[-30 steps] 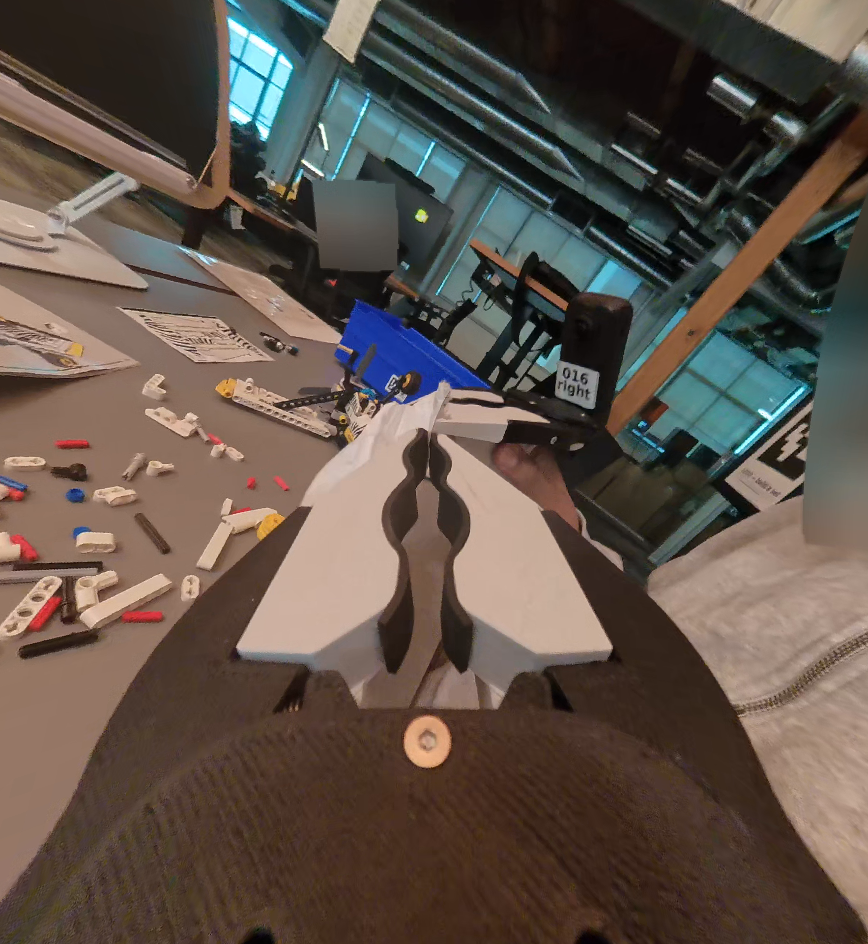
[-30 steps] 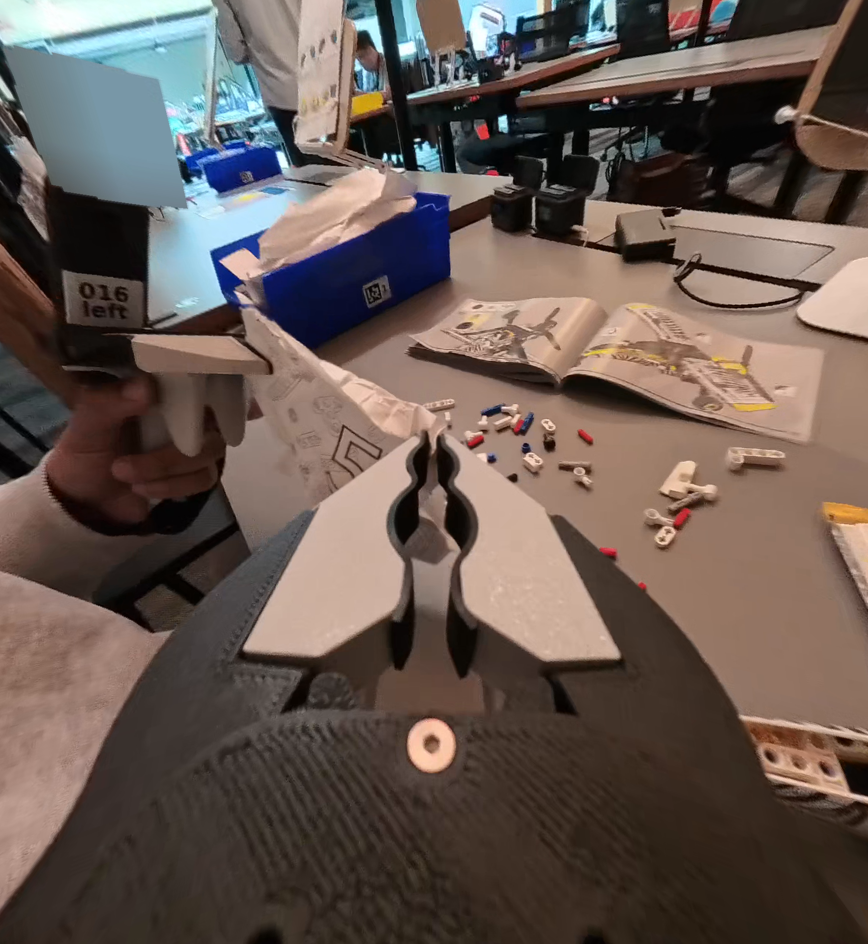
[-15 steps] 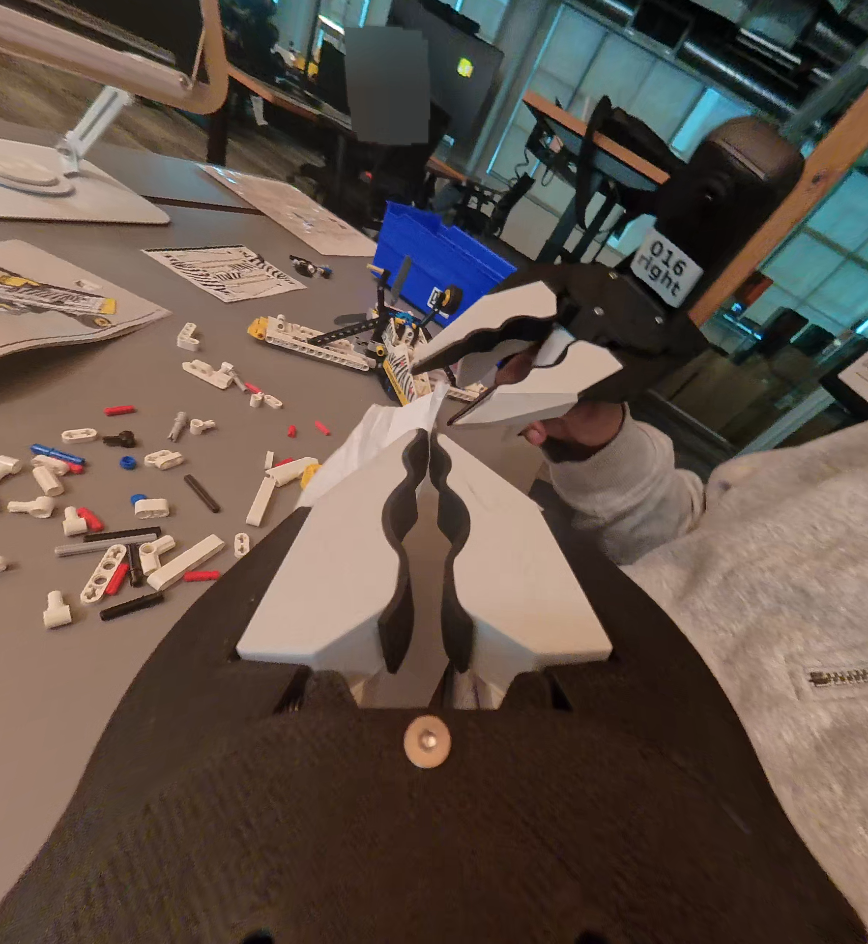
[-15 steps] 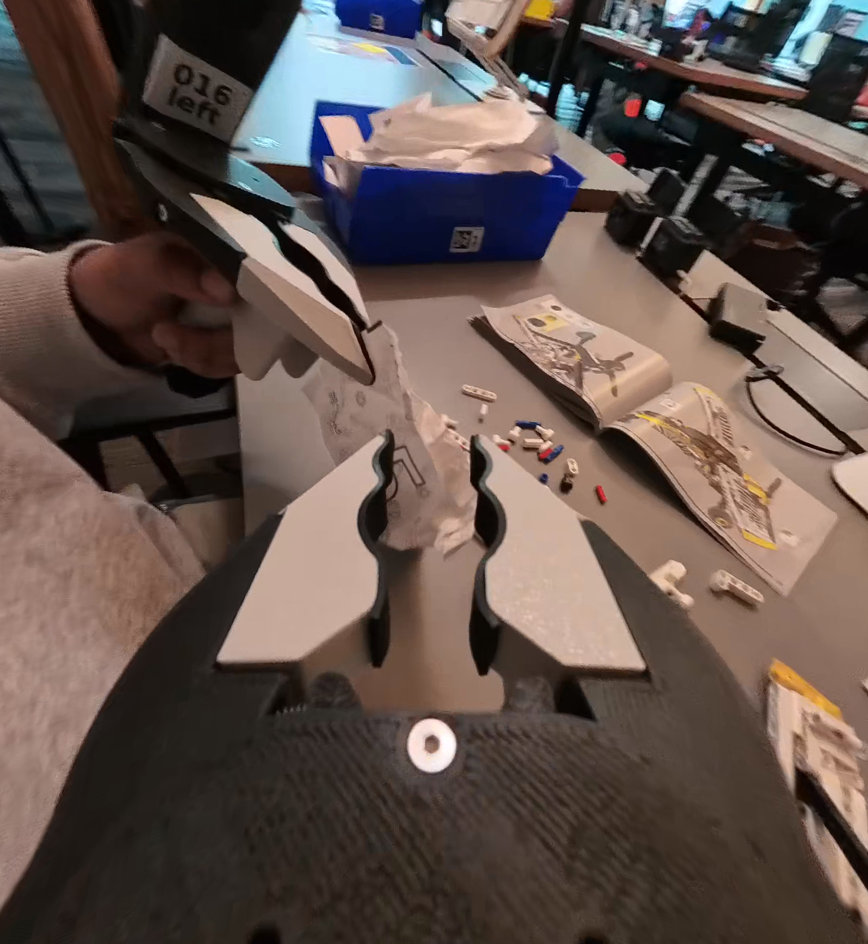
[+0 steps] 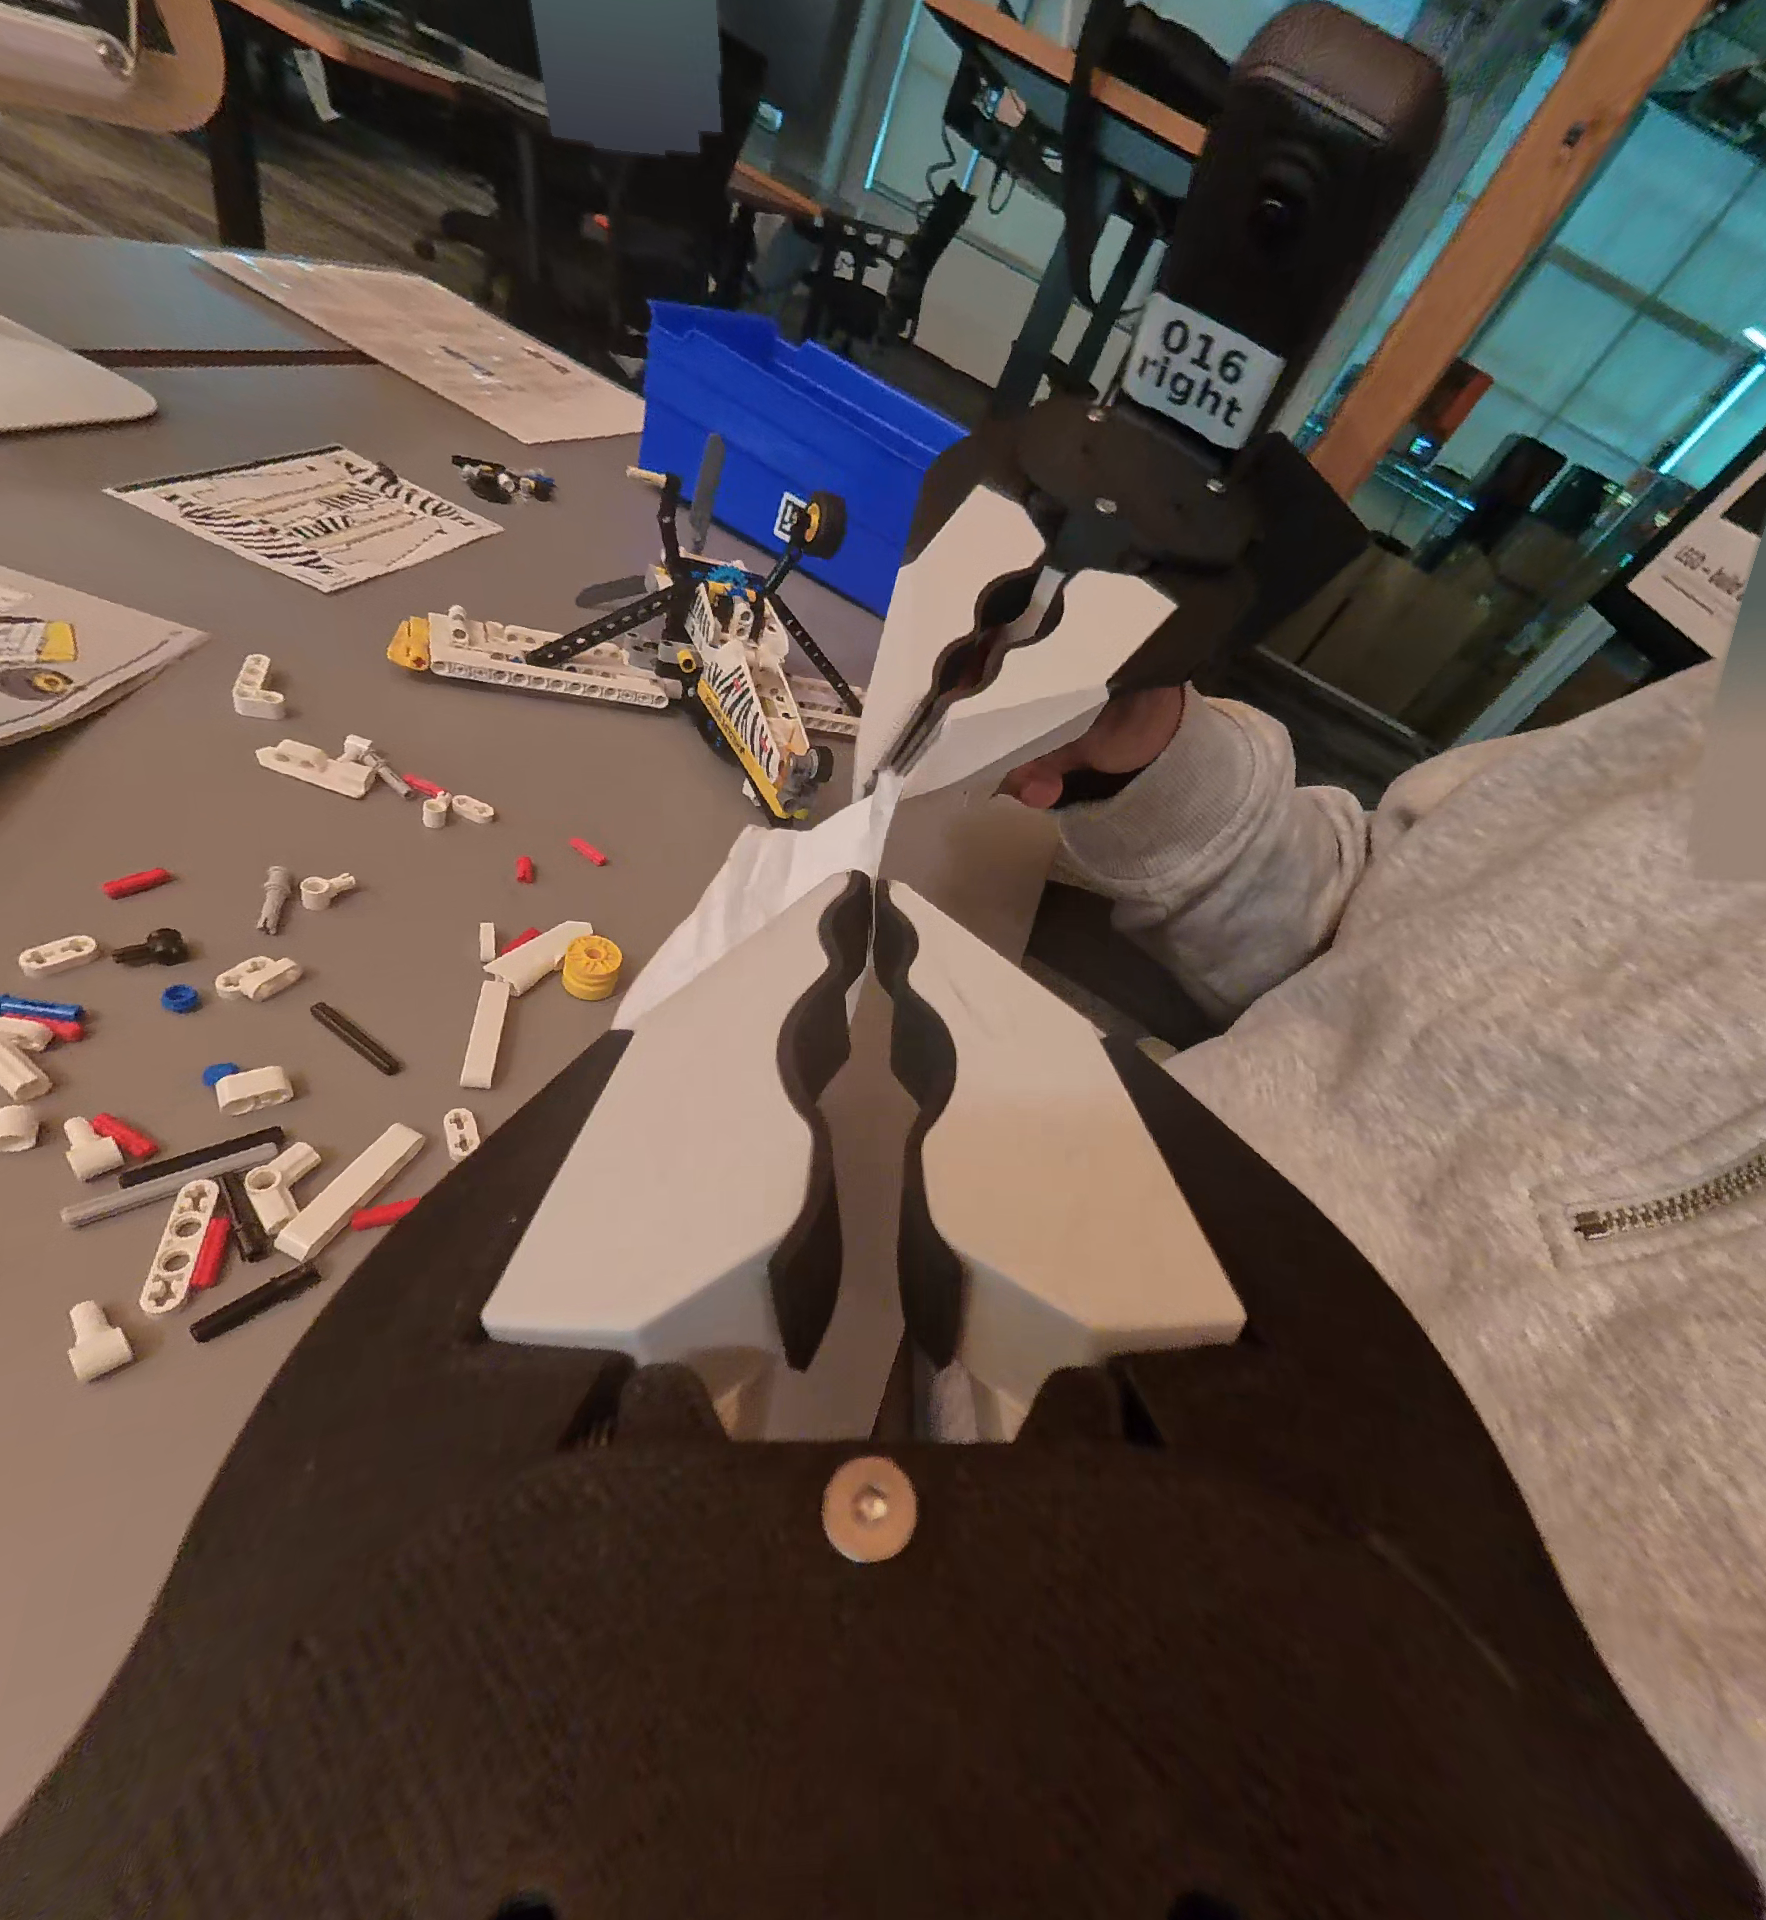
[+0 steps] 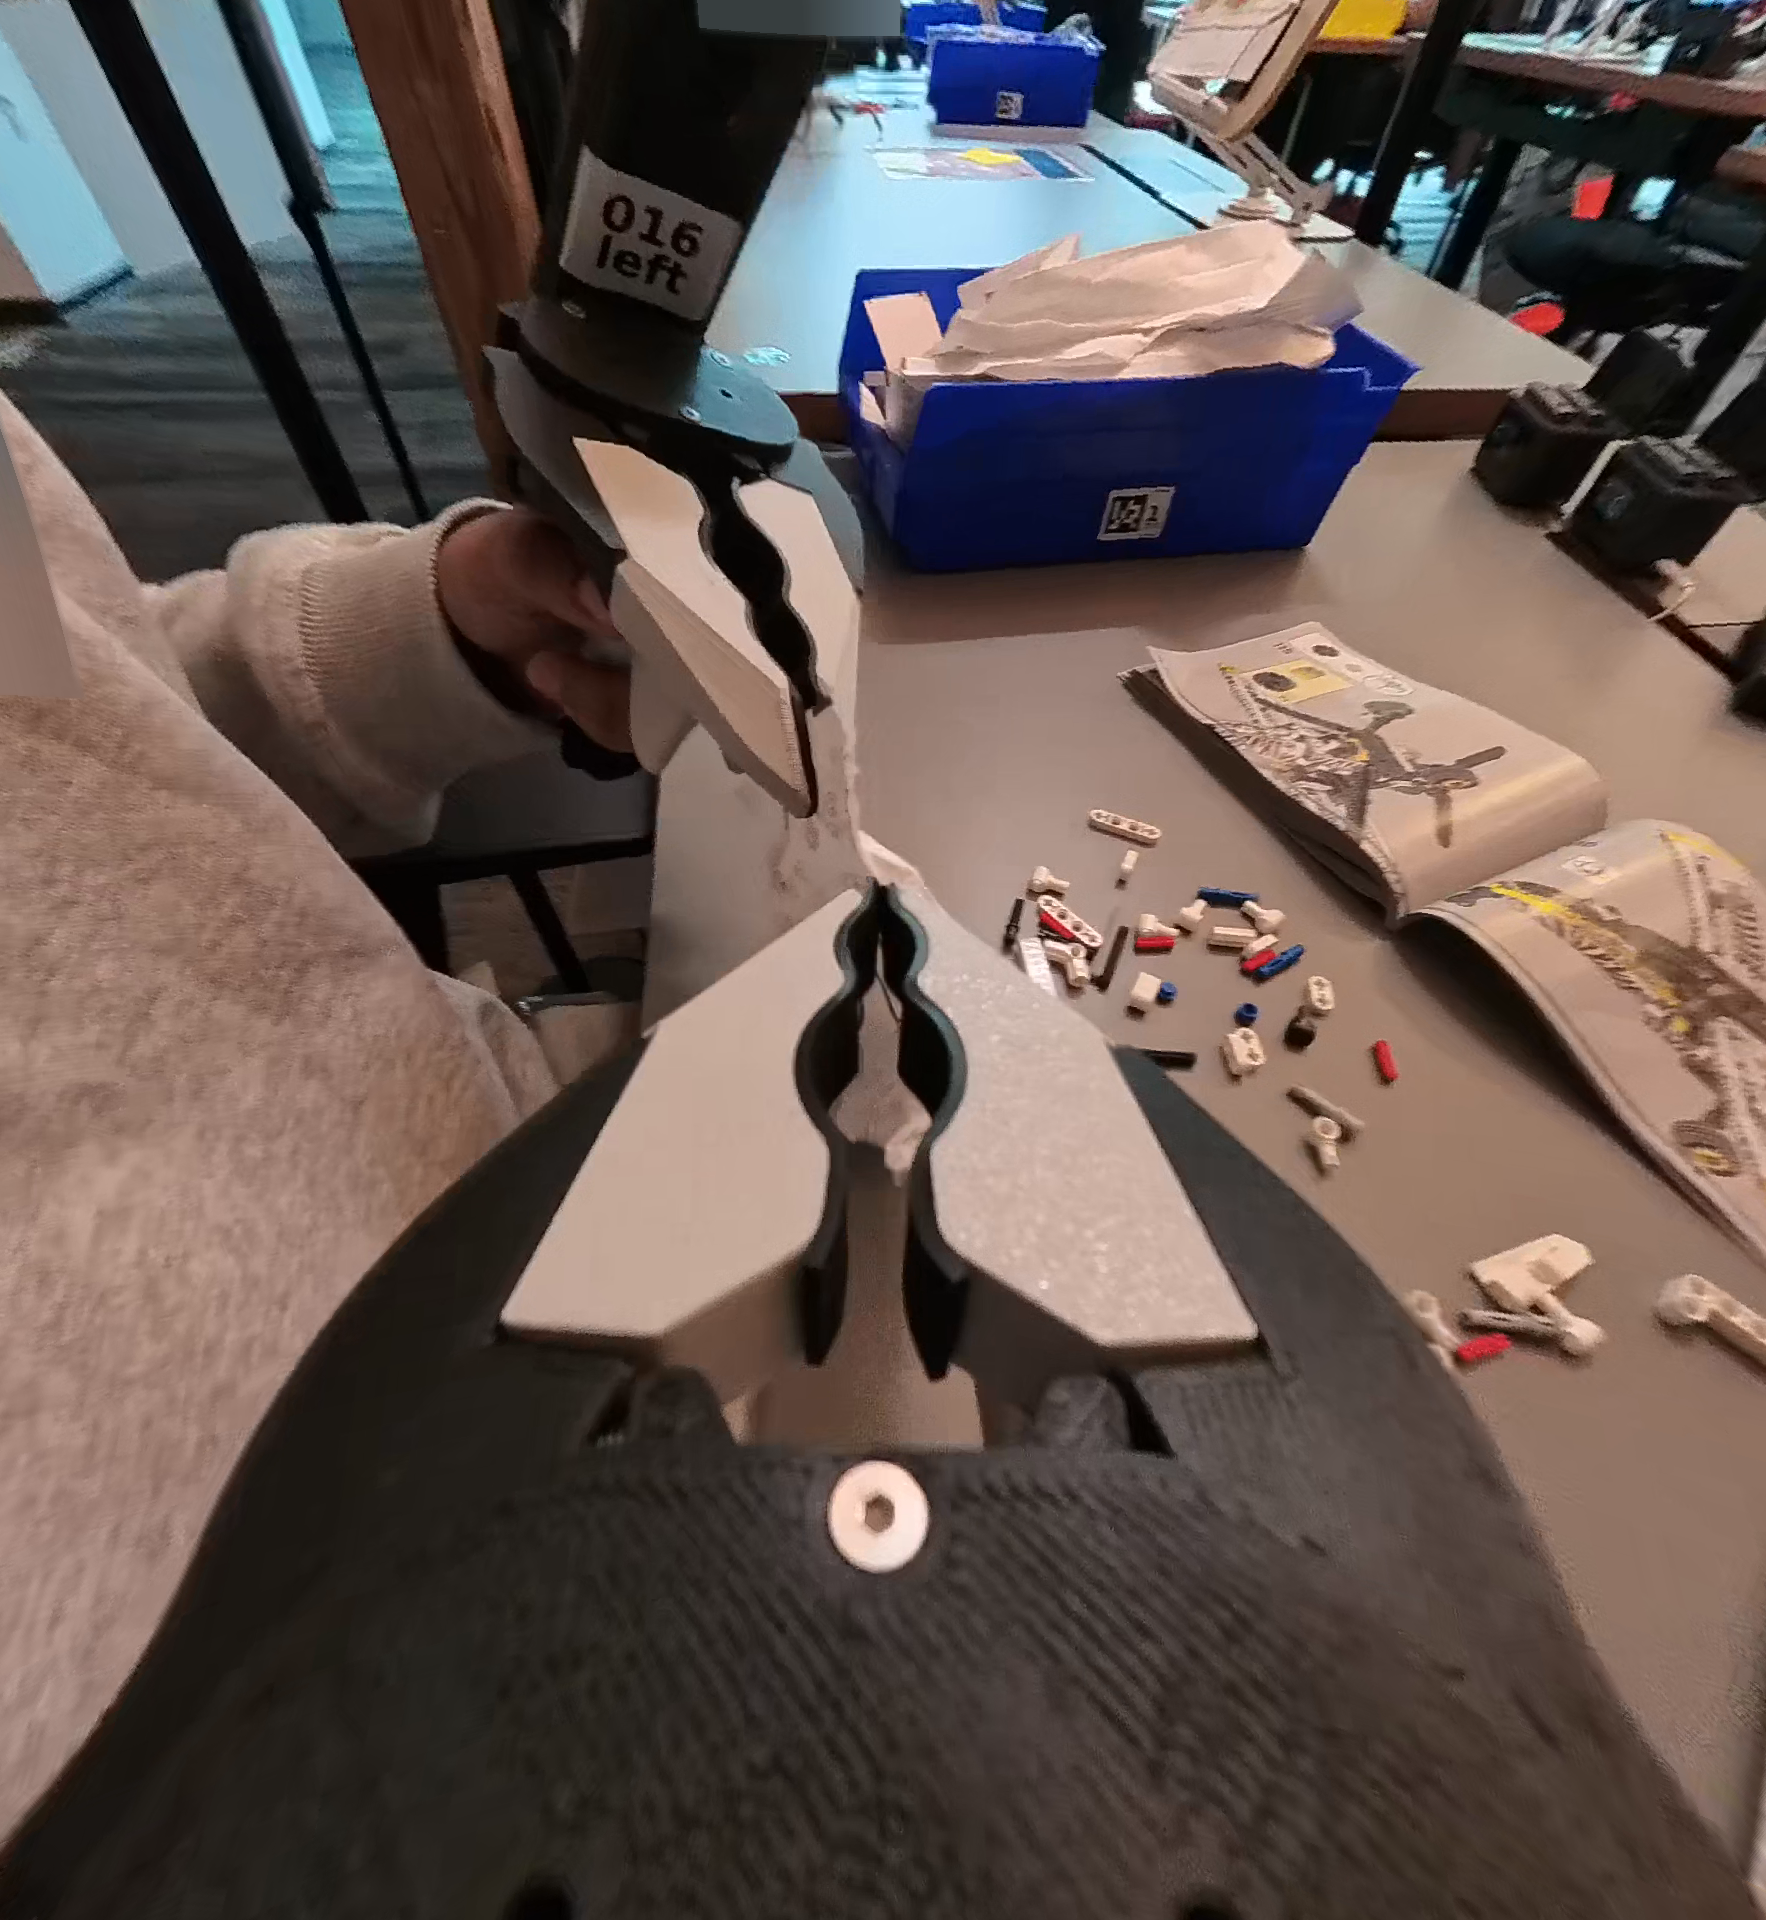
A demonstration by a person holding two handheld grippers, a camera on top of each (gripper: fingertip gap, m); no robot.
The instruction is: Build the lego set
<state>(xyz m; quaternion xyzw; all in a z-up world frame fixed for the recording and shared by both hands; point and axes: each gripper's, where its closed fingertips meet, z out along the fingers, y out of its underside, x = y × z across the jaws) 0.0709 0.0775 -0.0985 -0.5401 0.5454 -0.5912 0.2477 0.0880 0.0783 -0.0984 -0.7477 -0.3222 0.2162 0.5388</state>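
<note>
Half a second after spreading wide, the right gripper (image 6: pixel 877 902) has clamped back onto the white paper bag (image 5: pixel 754 894), which the left gripper (image 5: pixel 871 891) pinches from the other end. The bag hangs between their tips at the near edge of the grey table (image 5: pixel 79 1507), partly past it. Loose lego pieces (image 5: pixel 235 1143) litter the tabletop beside it; the half-built model (image 5: pixel 713 665) sits farther in, before a blue bin (image 5: pixel 796 416). An open instruction booklet (image 6: pixel 1430 831) lies beyond.
</note>
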